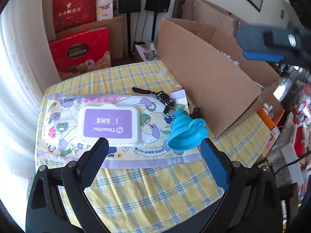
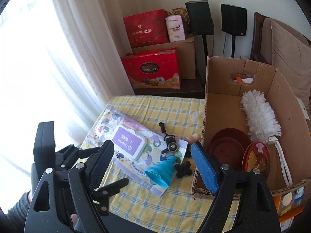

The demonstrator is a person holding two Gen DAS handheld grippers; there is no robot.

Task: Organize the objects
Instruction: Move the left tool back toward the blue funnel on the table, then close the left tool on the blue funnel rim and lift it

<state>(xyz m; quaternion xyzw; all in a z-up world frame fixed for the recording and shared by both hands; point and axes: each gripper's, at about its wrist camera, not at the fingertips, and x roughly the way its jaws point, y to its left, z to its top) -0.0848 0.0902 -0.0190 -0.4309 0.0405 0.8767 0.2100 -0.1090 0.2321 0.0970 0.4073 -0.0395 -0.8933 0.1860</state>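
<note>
On the checked surface (image 1: 147,184), the blue funnel (image 1: 186,134) lies tipped on the wipes pack (image 1: 108,124), wide mouth toward the left tool (image 1: 153,145), just ahead by its right finger. Both tools gape empty (right tool (image 2: 153,155) hangs farther back). Cardboard box (image 2: 287,116) waits alongside.

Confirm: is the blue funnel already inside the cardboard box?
No. The blue funnel lies on its side on the illustrated pack on the table, outside the cardboard box, which holds a duster and red dishes.
</note>
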